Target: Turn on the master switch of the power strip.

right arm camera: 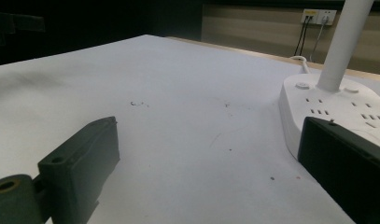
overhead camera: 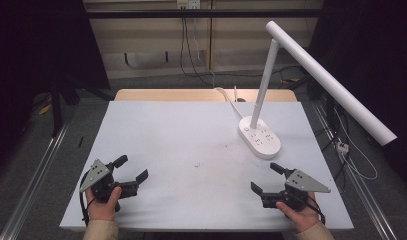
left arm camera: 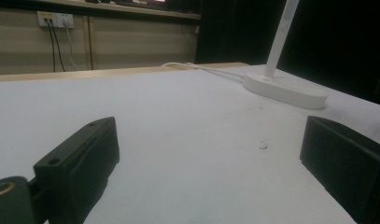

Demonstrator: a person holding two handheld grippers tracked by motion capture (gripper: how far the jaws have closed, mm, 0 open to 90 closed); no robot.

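The white desk lamp [overhead camera: 259, 137] stands on the far right part of the table [overhead camera: 191, 150], its oblong base [right arm camera: 337, 109] flat on the white surface and dotted with socket slots. A slim stem rises from the rear of that base and leans up toward the back, where it meets a long white light bar [overhead camera: 331, 82] that slopes down out past the table's right edge. A white cord [overhead camera: 230, 102] runs from the base toward the wooden strip at the table's far edge.

Nearest to the lamp is the right claw [overhead camera: 268, 180], held low over the near right corner of the table in the person's right hand [overhead camera: 302, 216]. Its jaws are spread wide with nothing between them, and it is near the lamp base but clear of it. In the right gripper view the base sits just beyond the right-hand jaw.

The left claw [overhead camera: 130, 170] is well apart from the lamp, at the near left corner, held in the left hand [overhead camera: 103, 204]. Its jaws are also released and wide, with bare table between them. A few small dark specks [left arm camera: 262, 144] mark the white surface in the middle.

Beyond the table, wall sockets [left arm camera: 55, 19] with black cables plugged in are on the back wall.
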